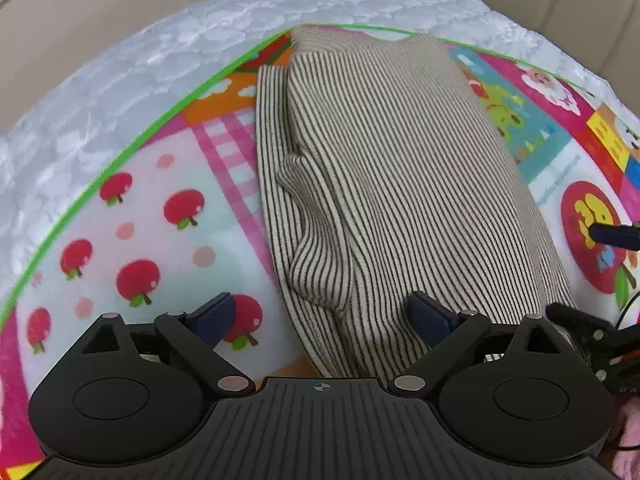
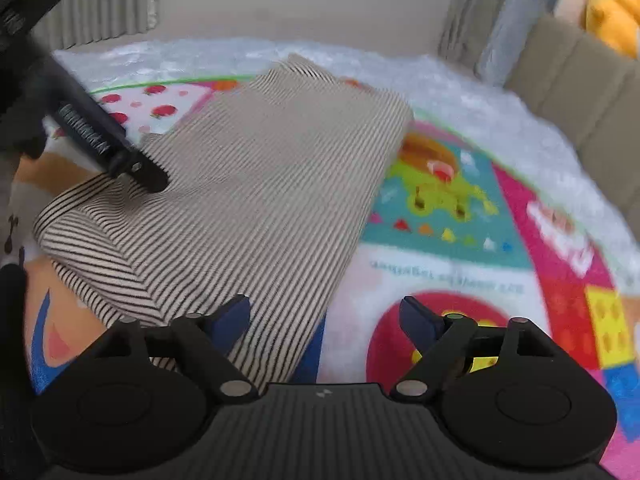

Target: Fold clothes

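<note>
Both grippers' jaws apart above the folded striped garment (image 1: 392, 168).

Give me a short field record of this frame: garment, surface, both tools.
garment: striped cloth, folded lengthwise, rumpled along its left edge
surface: play mat on a white cover
left tool: open, over the cloth's near end, nothing gripped
right tool: open, over the cloth's right edge, nothing gripped
</note>
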